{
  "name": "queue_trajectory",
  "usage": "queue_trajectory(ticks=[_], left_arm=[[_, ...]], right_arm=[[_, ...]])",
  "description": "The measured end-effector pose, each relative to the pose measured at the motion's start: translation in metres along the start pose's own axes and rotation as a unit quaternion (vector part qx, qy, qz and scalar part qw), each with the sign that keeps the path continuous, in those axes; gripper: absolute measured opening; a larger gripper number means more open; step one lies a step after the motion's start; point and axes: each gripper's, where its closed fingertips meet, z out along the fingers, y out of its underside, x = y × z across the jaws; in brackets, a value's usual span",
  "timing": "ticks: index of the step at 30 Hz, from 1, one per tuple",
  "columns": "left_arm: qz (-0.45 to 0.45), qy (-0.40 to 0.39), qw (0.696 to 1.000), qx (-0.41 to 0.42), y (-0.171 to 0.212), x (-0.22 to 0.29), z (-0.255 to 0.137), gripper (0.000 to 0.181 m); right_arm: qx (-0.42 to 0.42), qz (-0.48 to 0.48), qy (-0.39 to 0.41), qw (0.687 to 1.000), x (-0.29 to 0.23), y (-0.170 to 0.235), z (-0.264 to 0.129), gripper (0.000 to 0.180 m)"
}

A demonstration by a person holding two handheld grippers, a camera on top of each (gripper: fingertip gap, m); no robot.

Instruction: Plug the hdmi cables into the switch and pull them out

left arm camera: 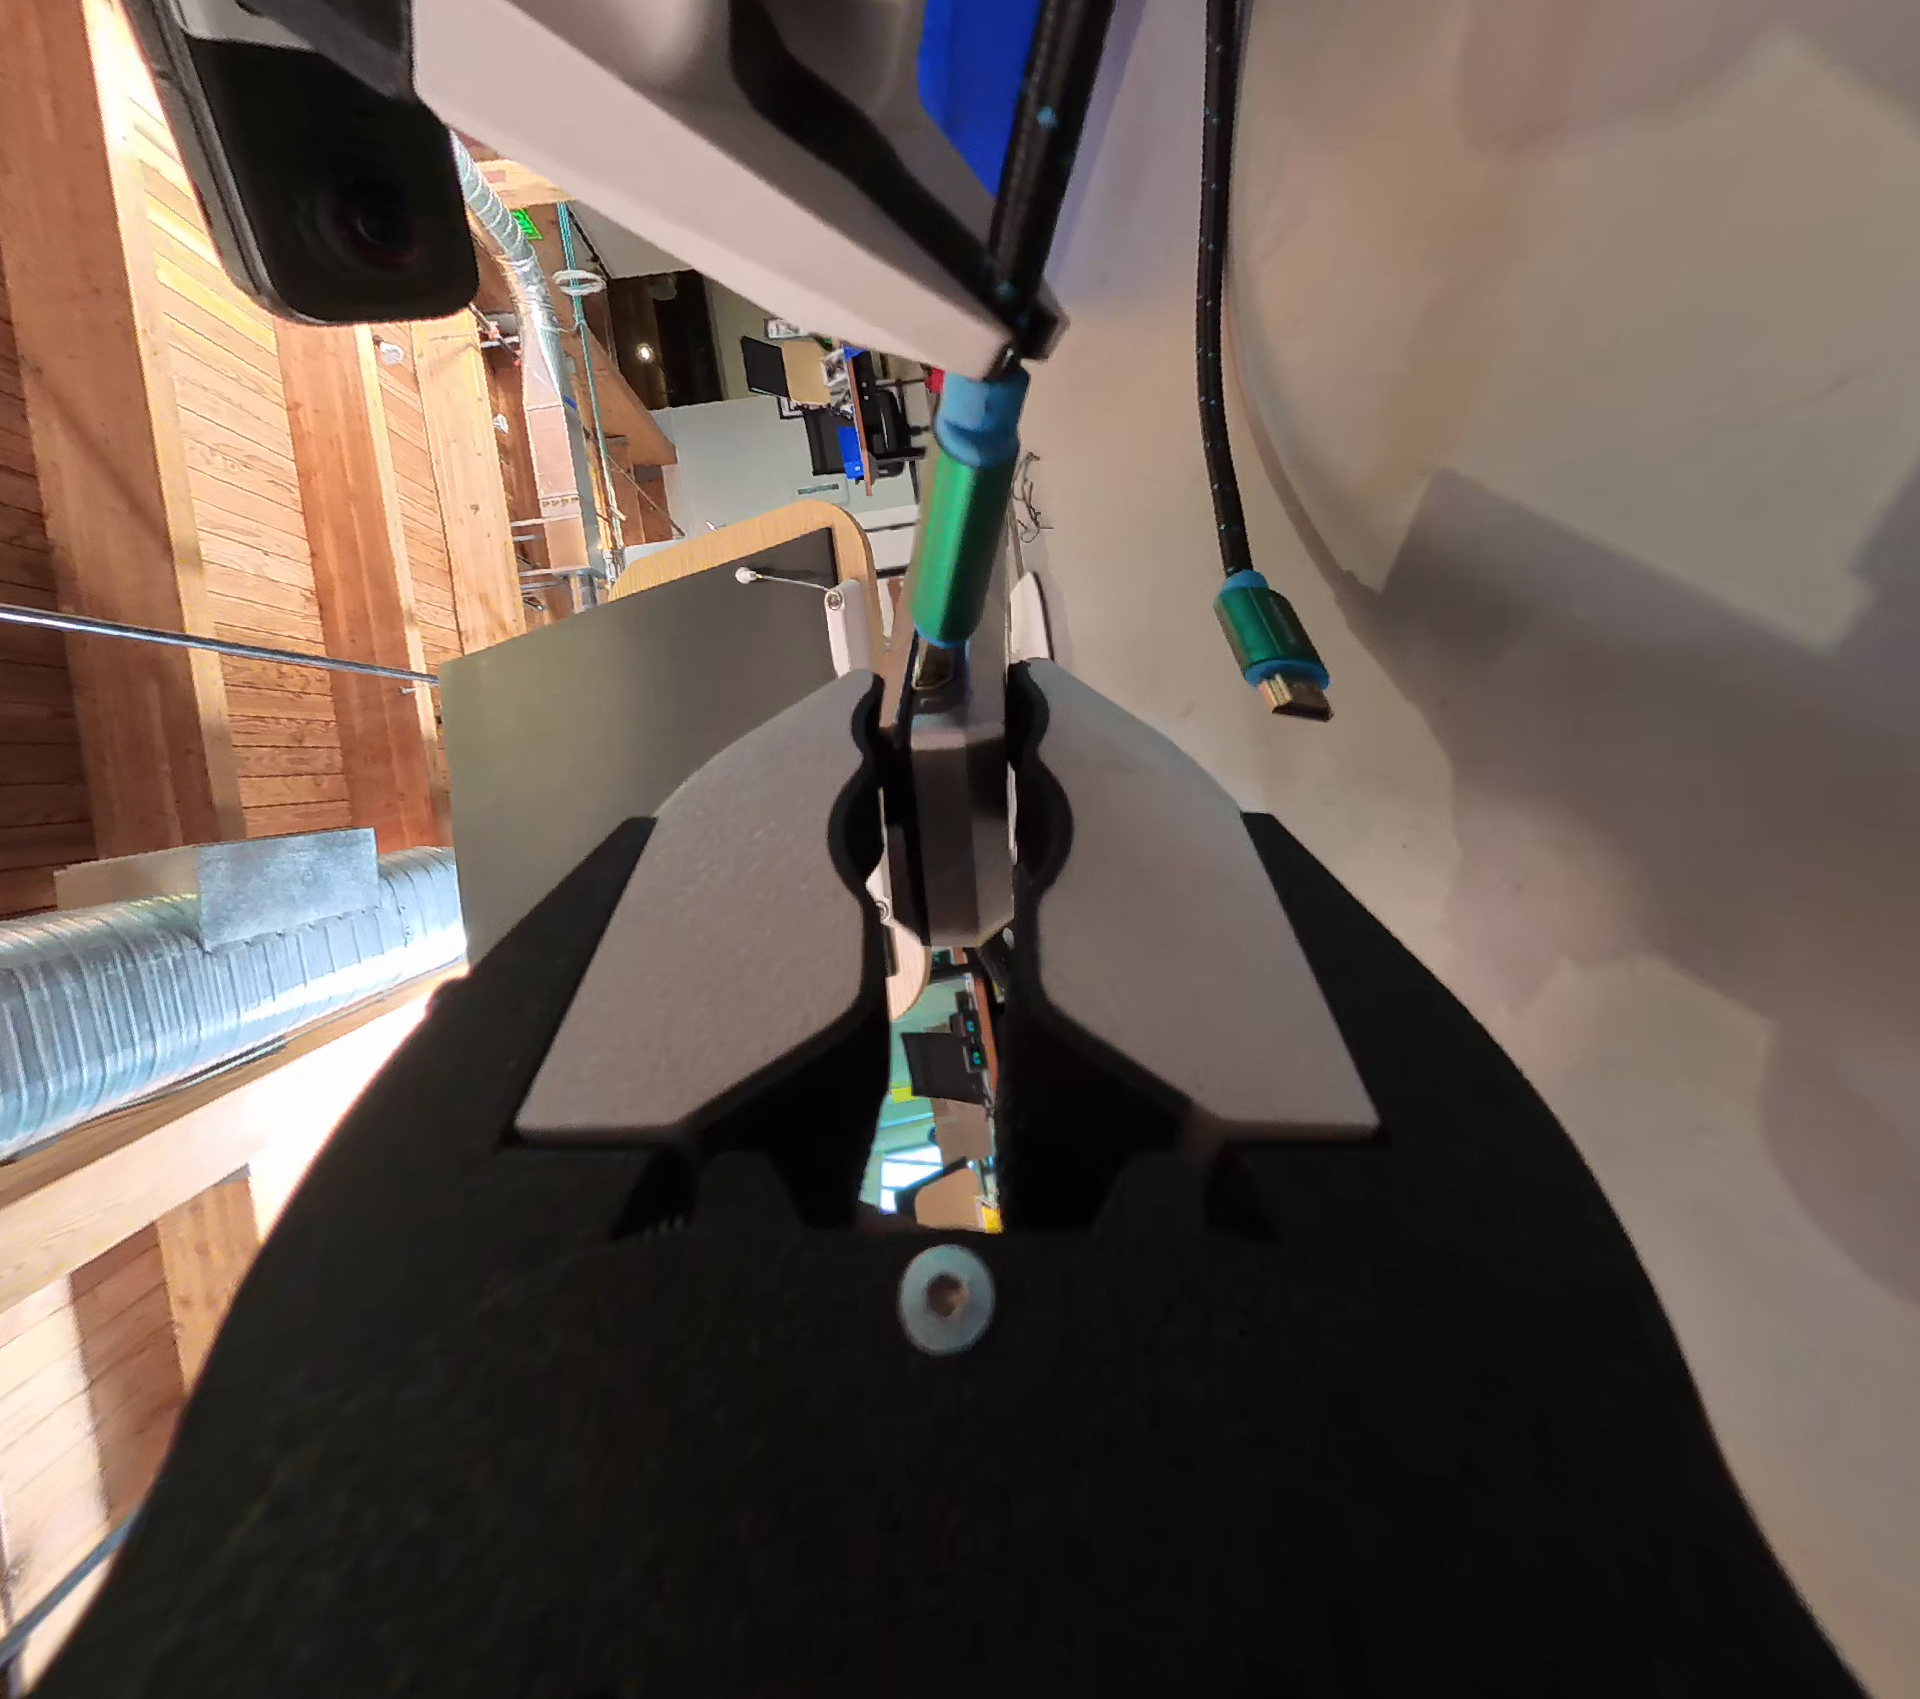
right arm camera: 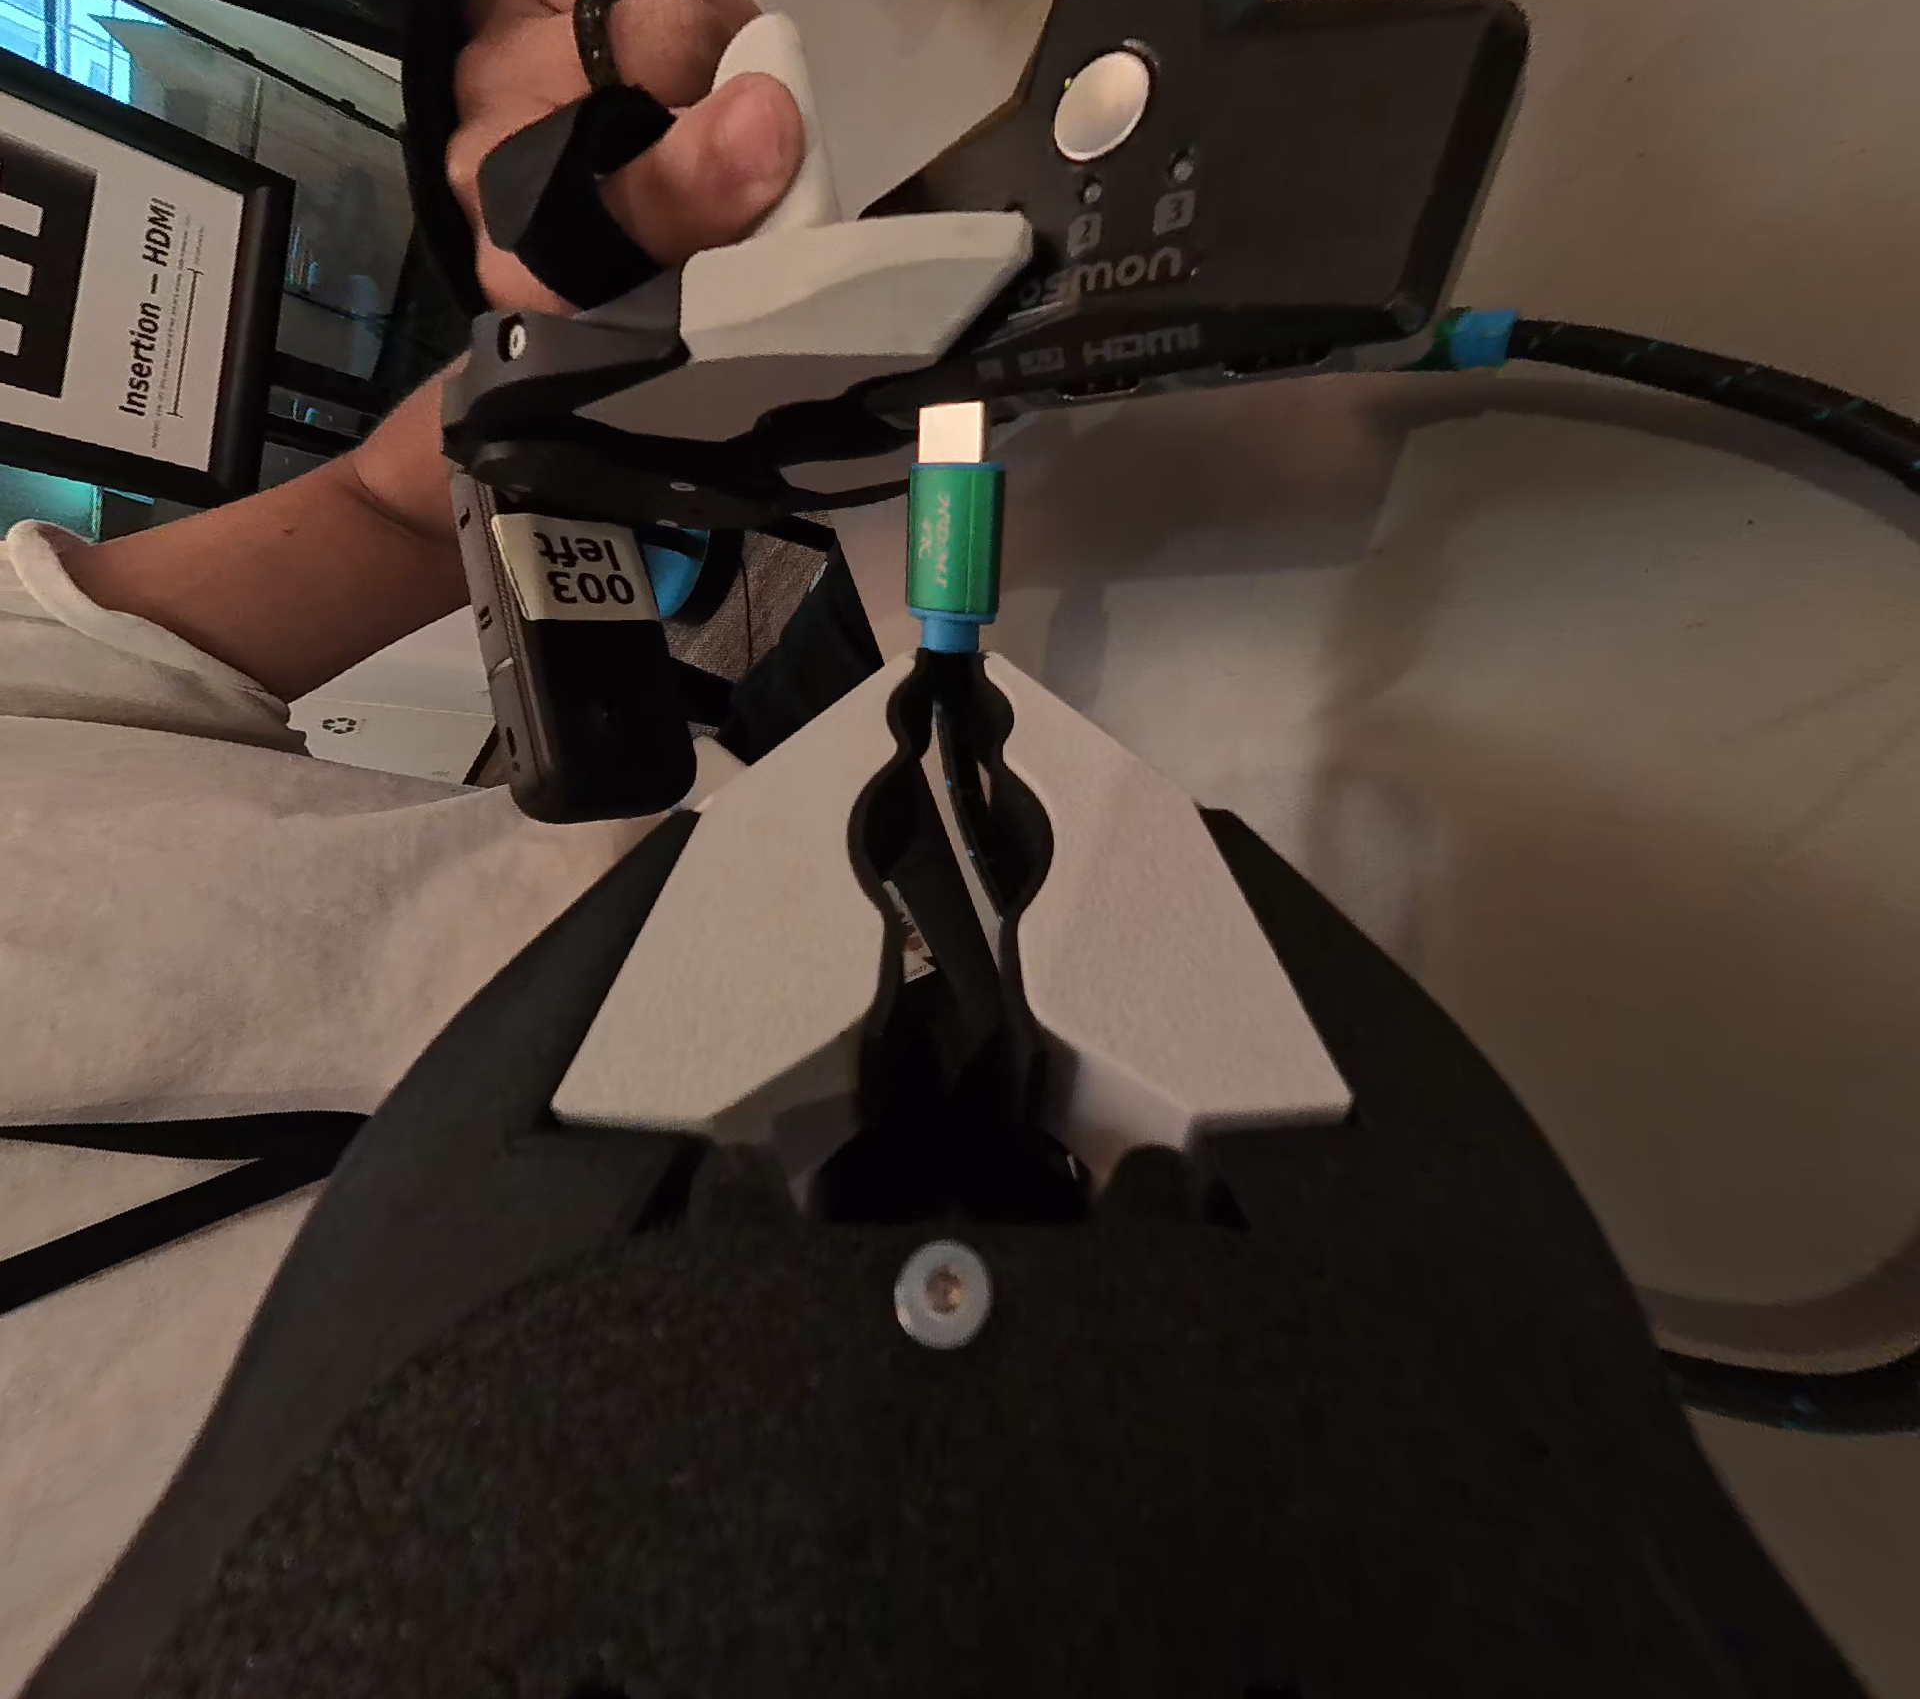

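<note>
The left gripper (left arm camera: 943, 719) pinches the black switch (right arm camera: 1278, 195) steady. The right gripper (right arm camera: 951, 662) pinches a cable just behind its green plug (right arm camera: 956, 543), whose metal tip sits just short of the port: keep it square, then push straight.

The black switch (right arm camera: 1278, 195) carries pale printed lettering and small numbered marks on its top below the round button, and more print along its front edge. Just below the switch, the green plug (right arm camera: 954, 543) on the cable (right arm camera: 956, 776) has lettering down its sleeve. Below-left of the switch a white sticker (right arm camera: 577, 577) with dark print sits on a black box (right arm camera: 582, 714). Far left stands a framed sign (right arm camera: 135, 330) in black print.
</note>
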Motion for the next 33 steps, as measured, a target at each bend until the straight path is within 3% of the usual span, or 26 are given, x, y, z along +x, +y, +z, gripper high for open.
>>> queue_trajectory(ticks=[9,16,23,28,31,33], left_arm=[[0.037,-0.003,0.999,-0.007,-0.001,0.005,0.000,0.020],[0.019,-0.010,1.000,-0.010,-0.008,0.004,0.001,0.020],[-0.014,-0.020,0.999,-0.030,-0.001,-0.003,0.002,0.020],[-0.164,-0.011,0.985,-0.053,0.021,-0.014,0.008,0.020],[-0.244,-0.014,0.968,-0.053,0.033,-0.028,0.007,0.021],[-0.283,-0.013,0.957,-0.057,0.041,-0.032,0.006,0.020]], right_arm=[[0.003,0.002,0.003,1.000,0.001,-0.001,-0.006,0.005],[-0.012,0.015,-0.031,0.999,-0.001,0.006,-0.002,0.005],[0.031,0.018,-0.062,0.997,-0.004,-0.007,-0.009,0.005],[0.105,-0.110,0.041,0.987,-0.013,-0.039,-0.020,0.010],[0.208,-0.247,0.107,0.940,-0.050,-0.072,-0.047,0.042],[0.260,-0.326,0.109,0.902,-0.087,-0.078,-0.064,0.040]])
